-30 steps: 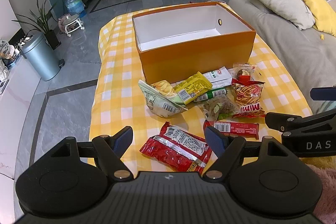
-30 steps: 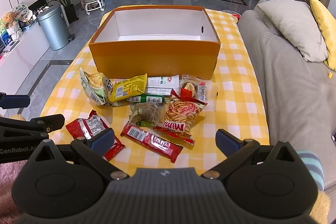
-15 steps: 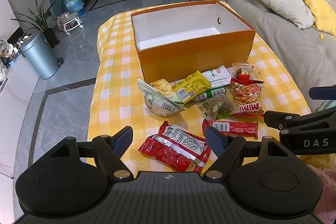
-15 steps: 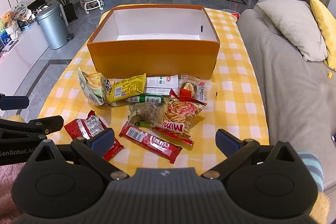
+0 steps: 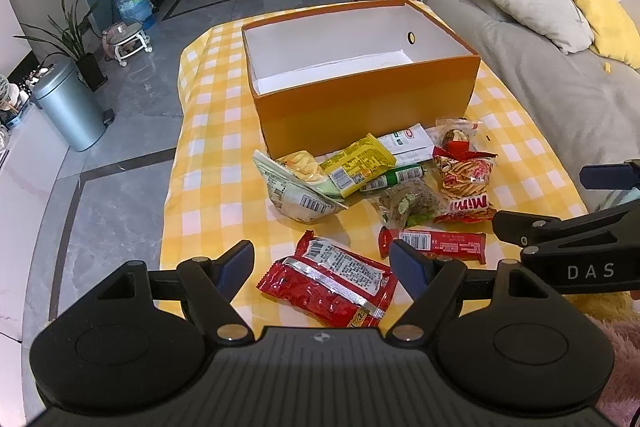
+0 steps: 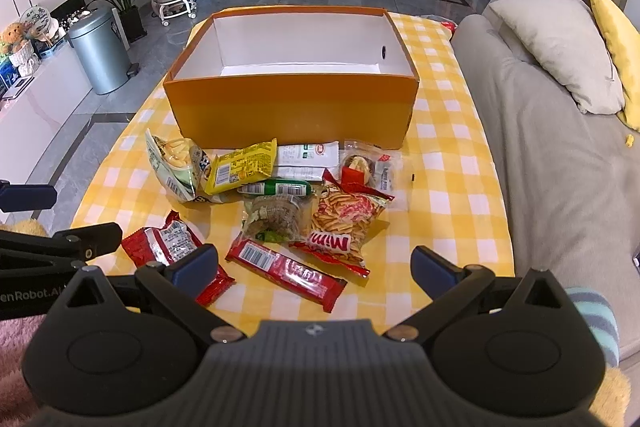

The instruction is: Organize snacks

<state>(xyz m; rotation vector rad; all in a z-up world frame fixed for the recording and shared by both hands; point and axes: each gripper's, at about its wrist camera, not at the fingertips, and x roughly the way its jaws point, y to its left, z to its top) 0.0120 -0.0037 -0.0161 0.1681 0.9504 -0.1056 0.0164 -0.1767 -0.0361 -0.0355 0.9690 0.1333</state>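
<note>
before the orange box [image 5: 360, 107], snacks; left claw [image 5: 322, 269] closing, empty; right claw [image 6: 316, 267] wide, empty.

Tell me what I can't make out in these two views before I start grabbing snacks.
- Orange box floor, near part: both views, hidden by its own front wall.
- White packet: both views, partly under the yellow packet and green stick.
- Flat red packet: right wrist view, near end behind that gripper's finger.
- Barcode text: too small.
</note>
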